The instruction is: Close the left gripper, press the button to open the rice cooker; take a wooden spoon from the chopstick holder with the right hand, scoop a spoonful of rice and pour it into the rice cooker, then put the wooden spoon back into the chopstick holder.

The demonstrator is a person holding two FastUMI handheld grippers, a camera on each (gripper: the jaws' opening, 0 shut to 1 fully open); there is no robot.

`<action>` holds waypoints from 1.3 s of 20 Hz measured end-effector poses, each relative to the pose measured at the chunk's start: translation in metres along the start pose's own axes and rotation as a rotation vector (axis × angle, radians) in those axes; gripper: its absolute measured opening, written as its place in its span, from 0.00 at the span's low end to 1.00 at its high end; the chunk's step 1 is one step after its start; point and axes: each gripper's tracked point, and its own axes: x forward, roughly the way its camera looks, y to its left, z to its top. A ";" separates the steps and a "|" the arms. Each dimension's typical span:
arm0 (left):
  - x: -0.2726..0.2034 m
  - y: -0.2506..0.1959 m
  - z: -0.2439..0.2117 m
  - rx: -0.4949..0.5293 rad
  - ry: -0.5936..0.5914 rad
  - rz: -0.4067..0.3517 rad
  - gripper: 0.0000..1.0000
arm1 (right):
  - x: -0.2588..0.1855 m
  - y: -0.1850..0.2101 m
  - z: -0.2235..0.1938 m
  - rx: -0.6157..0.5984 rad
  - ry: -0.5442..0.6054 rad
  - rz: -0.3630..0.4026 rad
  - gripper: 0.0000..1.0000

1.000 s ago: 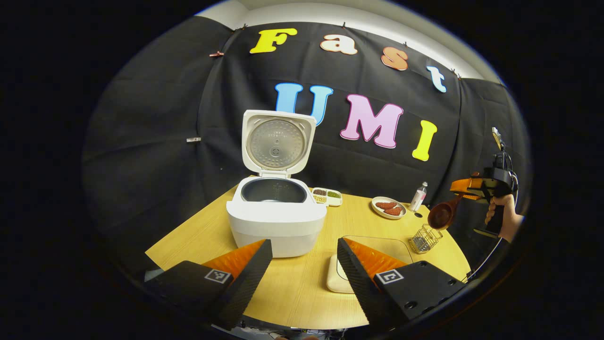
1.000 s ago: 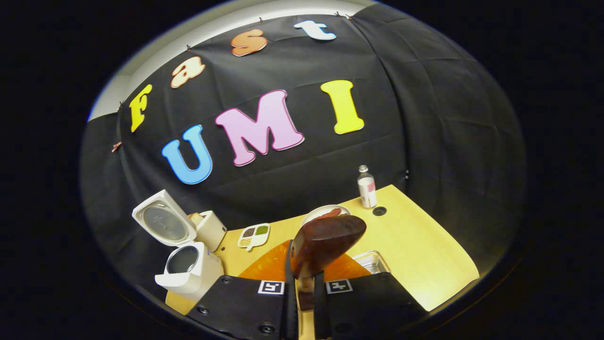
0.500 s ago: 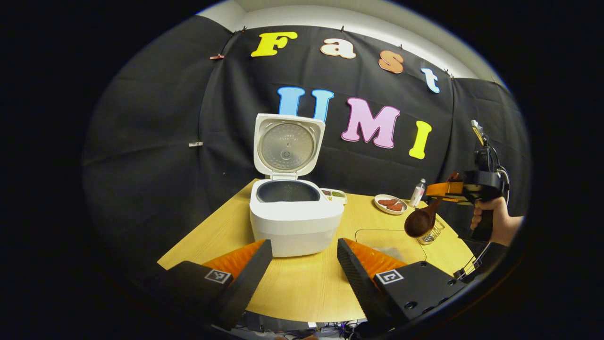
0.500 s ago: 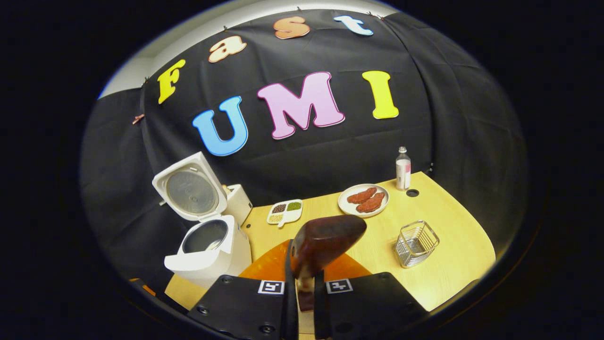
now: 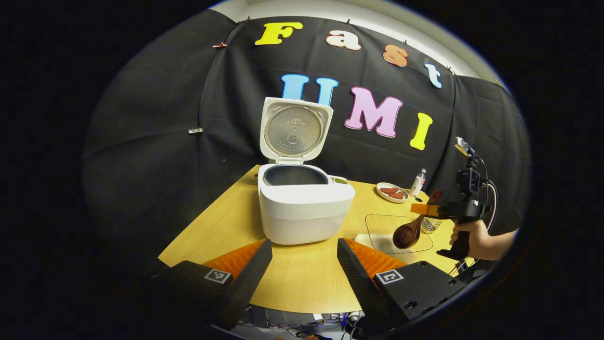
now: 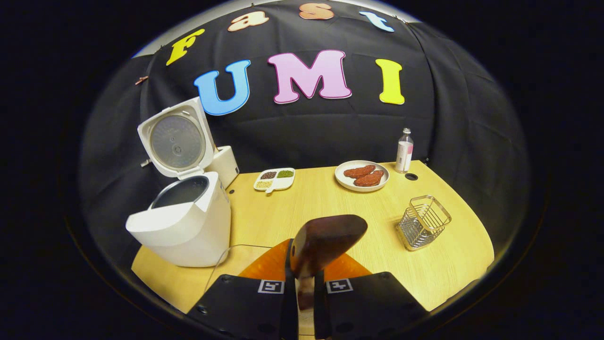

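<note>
Already the rice cooker (image 5: 302, 208) stands with its lid (image 5: 295, 132) swung upright and its dark inner pot exposed, so the button step looks done. The right gripper (image 6: 305, 283) has its fingers clamped on the handle of the wooden spoon (image 6: 325, 243), whose long axis runs straight out along the fingers, bowl foremost. In the left gripper view that spoon (image 5: 406, 234) hangs bowl-down from the right gripper (image 5: 427, 209), over a clear, shallow rectangular container (image 5: 398, 232) lying on the bench (image 5: 302, 278) just right of the cooker. Whether that container holds the rice I cannot tell; it is see-through and faint.

The coming move, as I judge it, turns on this: the spoon bowl is beside the cooker's right flank and lower than its rim, pointing down toward the container, so the scoop comes first and then a lift leftward over the rim.

The left gripper (image 5: 304, 264) has its fingers spread apart, holding nothing, in front of the cooker and nearer to it than the right.

The cooker is smooth white plastic with a dimpled metal lid liner. The spoon is dark, glossy wood, round-bowled. The chopstick holder (image 6: 423, 222), an open wire basket, sits well right of the cooker.
</note>
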 end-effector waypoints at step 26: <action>-0.001 0.001 -0.018 -0.086 0.024 -0.020 0.96 | -0.007 0.062 -0.040 0.456 0.195 0.100 0.17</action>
